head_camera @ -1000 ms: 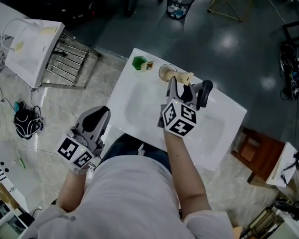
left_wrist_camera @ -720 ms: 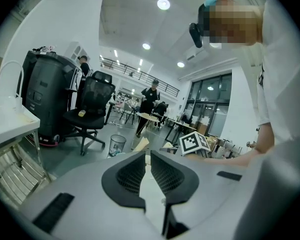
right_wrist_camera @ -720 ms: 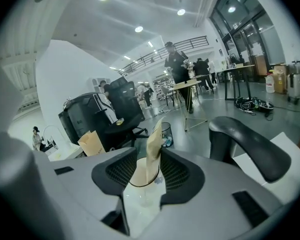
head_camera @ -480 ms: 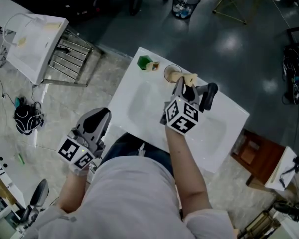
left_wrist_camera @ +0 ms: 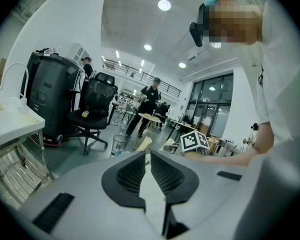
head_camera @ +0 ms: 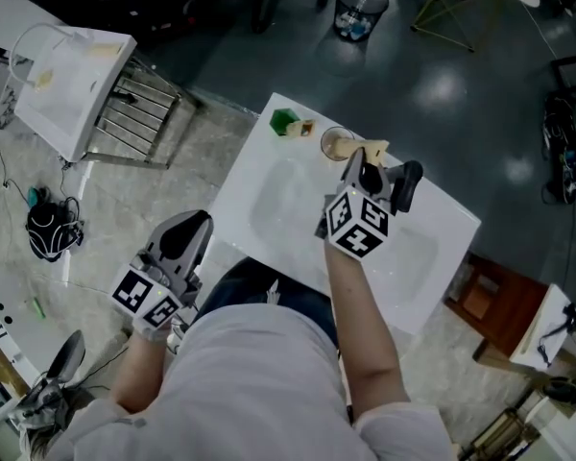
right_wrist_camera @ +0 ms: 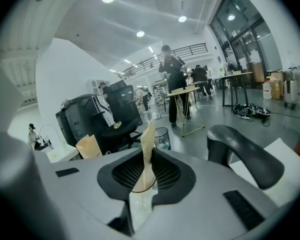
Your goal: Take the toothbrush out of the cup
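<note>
Table (head_camera: 278, 200): white, shallow basin shape; carries the cup near its far edge.

Left gripper (left_wrist_camera: 148, 156): held off the table's near-left edge, well apart from the cup. Jaws pressed together on nothing. Points slightly below level; arm bent at the person's side, idle.

Right gripper (head_camera: 358, 166): just beside the cup, on its near-right side. Jaws closing, with the toothbrush handle between them; pads appear to meet the handle on both sides. Points moderately downward; forearm stretched out over the table, marker cube facing up.

Cup (head_camera: 334, 144): pale, upright, open top. The right gripper view shows its rim just below the jaw tips.

Toothbrush (right_wrist_camera: 147, 146): tan handle rising out of the cup and leaning slightly, upper end clear above the jaws.

Green block (head_camera: 286, 121): left of the cup, apart from it.

Small tan block (head_camera: 305, 128): between the green block and the cup.

Hazards, as judged:
- Nothing steadies the cup, so a slanted pull could drag the brush against the rim and tip it.
- The thin handle could twist or slip if the pinch is off-centre.
- The jaw tips are near the rim, so a dip could knock the cup.
</note>
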`<state>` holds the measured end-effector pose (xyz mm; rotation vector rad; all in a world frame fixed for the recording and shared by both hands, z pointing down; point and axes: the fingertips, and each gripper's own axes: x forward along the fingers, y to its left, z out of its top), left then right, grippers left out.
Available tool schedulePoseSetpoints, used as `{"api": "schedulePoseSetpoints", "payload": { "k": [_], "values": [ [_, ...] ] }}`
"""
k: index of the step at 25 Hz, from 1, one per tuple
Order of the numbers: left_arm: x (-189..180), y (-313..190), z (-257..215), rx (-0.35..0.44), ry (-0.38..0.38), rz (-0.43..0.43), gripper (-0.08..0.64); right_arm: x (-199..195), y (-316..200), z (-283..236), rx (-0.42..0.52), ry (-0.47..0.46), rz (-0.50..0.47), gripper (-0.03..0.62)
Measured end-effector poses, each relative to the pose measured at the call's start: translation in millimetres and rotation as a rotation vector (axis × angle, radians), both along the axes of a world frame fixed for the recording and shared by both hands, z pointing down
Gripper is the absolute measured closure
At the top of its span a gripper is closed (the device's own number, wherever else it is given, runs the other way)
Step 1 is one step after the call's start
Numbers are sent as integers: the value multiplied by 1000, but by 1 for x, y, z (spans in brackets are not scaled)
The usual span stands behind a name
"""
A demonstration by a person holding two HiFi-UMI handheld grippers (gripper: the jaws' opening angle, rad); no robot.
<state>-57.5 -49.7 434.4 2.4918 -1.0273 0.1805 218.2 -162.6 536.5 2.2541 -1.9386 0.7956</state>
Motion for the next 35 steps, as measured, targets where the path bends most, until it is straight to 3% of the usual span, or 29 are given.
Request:
{"api": "schedulePoseSetpoints", "payload": {
  "k": [18, 35],
  "values": [
    [10, -4, -19, 61, 29, 55, 538, 8, 8, -114, 118, 64, -130, 538],
    [34, -18, -44, 128, 58, 118, 538, 10, 33, -193, 166, 98, -216, 540]
  ]
}}
